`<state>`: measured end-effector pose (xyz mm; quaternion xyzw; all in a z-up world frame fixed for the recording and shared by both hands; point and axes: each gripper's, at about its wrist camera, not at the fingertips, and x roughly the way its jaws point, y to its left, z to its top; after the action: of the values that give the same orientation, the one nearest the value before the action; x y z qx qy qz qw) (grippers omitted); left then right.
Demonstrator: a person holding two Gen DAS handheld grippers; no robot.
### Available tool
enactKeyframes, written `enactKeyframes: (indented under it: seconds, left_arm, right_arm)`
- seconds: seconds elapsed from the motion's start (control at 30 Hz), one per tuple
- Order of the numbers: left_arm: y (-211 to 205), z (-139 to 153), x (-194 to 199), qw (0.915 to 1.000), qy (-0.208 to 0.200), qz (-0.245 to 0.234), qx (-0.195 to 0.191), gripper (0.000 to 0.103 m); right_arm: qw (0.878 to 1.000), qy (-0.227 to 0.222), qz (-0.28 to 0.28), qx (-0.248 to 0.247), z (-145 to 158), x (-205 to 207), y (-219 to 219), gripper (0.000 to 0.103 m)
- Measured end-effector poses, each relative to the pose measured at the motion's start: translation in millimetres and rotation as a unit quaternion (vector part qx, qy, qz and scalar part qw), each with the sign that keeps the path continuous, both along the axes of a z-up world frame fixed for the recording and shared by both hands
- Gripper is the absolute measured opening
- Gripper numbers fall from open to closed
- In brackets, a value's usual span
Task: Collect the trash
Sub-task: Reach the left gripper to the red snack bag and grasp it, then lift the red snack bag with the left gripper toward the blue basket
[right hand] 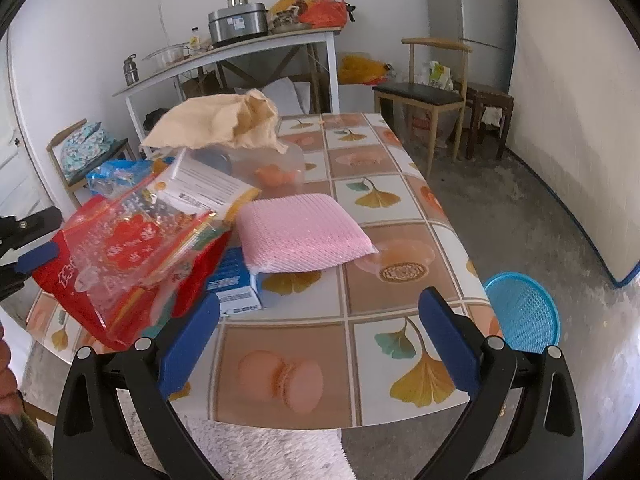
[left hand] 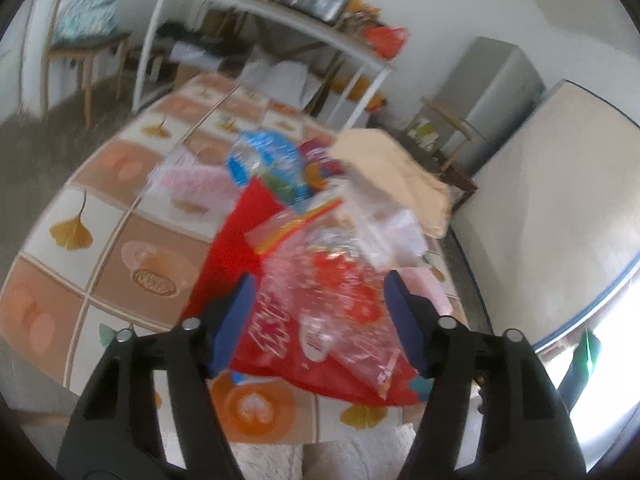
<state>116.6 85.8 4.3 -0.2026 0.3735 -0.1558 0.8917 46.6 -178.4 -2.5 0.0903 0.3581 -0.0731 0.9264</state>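
A heap of trash lies on the patterned table [right hand: 400,240]: a red bag [left hand: 248,216] [right hand: 80,308], a crinkled clear plastic bag with red print [left hand: 340,304] [right hand: 120,252], a blue wrapper [left hand: 264,156] [right hand: 116,176], a pink foam net pad [right hand: 304,236] [left hand: 192,184], a blue-white carton [right hand: 236,280] and a beige cloth [right hand: 216,124] [left hand: 396,168]. My left gripper [left hand: 320,304] is open, its blue pads on either side of the clear bag, just above it. My right gripper [right hand: 320,332] is open and empty over the table's near edge. The left gripper's pad [right hand: 38,258] shows at the red bag.
A blue mesh waste basket [right hand: 524,312] stands on the floor right of the table. A clear lidded box with orange items [right hand: 272,168] sits behind the pad. A wooden chair [right hand: 424,96], a white side table [right hand: 240,52] and a fridge [right hand: 476,4] stand behind.
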Motion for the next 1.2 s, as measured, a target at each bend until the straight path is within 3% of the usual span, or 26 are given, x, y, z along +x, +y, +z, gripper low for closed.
enactKeyframes:
  seconds: [0.1,0.3,0.5,0.57,0.73,0.97,1.2]
  left_arm:
    - [5.2,-7.8,12.3,0.9995,0.027,0.016,-0.003,0.057]
    - [10.3,-5.4,19.2,0.9988,0.037,0.030,-0.004,0.050]
    - [4.2,-6.9,11.9,0.9990,0.035,0.015,0.022,0.025]
    - [0.8,-9.1,7.7,0.9989,0.035,0.006,0.030,0.012]
    - [1.4,-17.7,0.6,0.9989,0.035,-0.008,0.029,0.001]
    - [8.6,-16.0,-9.0,0.9996,0.019,-0.022,0.005,0.000]
    - [22.7,-19.4,-22.8,0.9964,0.002,-0.056,-0.064,0.000]
  right_arm:
    - [1.000,0.006,-0.001,0.006,-5.0,2.2,-4.1,0.097]
    - [1.000,0.008,0.001,0.011,-7.9,3.4,-5.0,0.097]
    - [1.000,0.008,0.001,0.010,-7.2,4.5,-4.1,0.097]
    - [1.000,0.006,0.000,0.009,-6.0,3.8,-3.1,0.097]
    - [1.000,0.000,0.001,0.003,0.5,-0.7,-0.2,0.097]
    - [0.999,-0.006,0.031,0.026,8.2,-2.8,7.8,0.097]
    - [0.992,-0.003,0.096,0.079,14.3,-0.8,17.4,0.097]
